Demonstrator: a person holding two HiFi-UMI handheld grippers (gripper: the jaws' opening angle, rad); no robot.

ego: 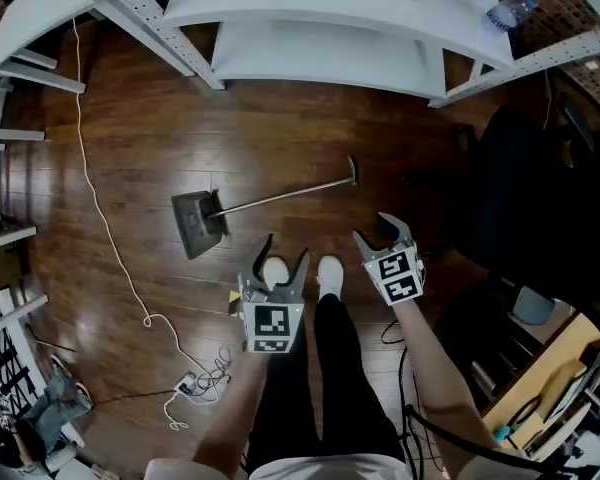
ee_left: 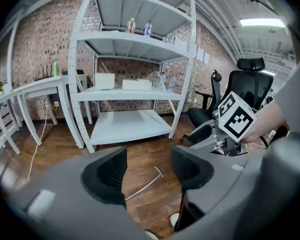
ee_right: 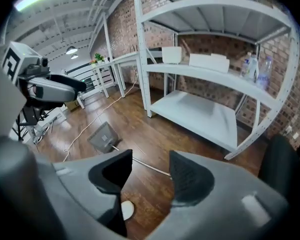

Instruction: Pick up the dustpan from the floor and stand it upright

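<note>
Closest to us, both tools hang above the floor, just ahead of our shoes. The left hand-held gripper is released, its jaws wide apart with only bare boards and a stretch of metal rod showing far below between them. The right hand-held gripper is likewise released and empty, its pads well clear of anything.

Just beyond them lies the dustpan, flat on the wood and not yet touched. Its long axis runs across our front: the grey pan sits to the left, and the handle stretches right and slightly away, ending in a short crosspiece. We judge the right tool nearer that free end, while the left tool sits nearer the handle's middle and the pan. Both still have to drop forward and down to reach it, and the jaws must straddle the rod crosswise.

Farther off stands the white shelf rack, well apart from the dustpan.
</note>
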